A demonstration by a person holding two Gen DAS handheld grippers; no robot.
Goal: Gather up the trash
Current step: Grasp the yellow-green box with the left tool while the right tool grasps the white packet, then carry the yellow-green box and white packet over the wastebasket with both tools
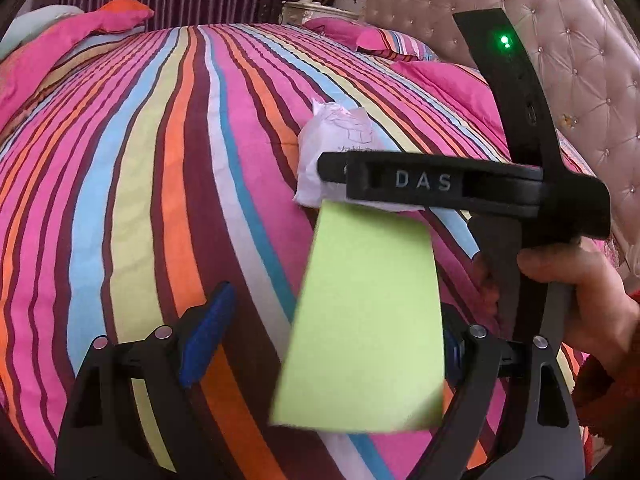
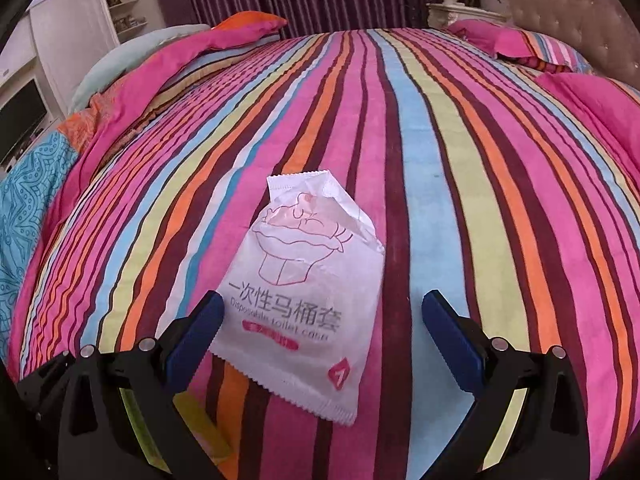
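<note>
A white torn wrapper [image 2: 304,280], printed with a toilet drawing and "Disposable toilet cover", lies flat on the striped bedspread [image 2: 440,160]. My right gripper [image 2: 324,328] is open, its blue fingers [image 2: 196,332] on either side of the wrapper's near end, just above it. In the left wrist view the wrapper [image 1: 332,148] lies beyond the right gripper's black body [image 1: 460,188]. My left gripper [image 1: 332,344] is open. A lime-green paper sheet [image 1: 368,320] stands between its fingers, covering the right one; whether it is gripped cannot be told.
Pink pillows [image 2: 520,44] and a tufted headboard [image 1: 560,40] stand at the far right. A folded pink quilt [image 2: 160,72] lies along the far left edge. A white cabinet [image 2: 72,40] stands beyond. My hand [image 1: 572,292] holds the right gripper.
</note>
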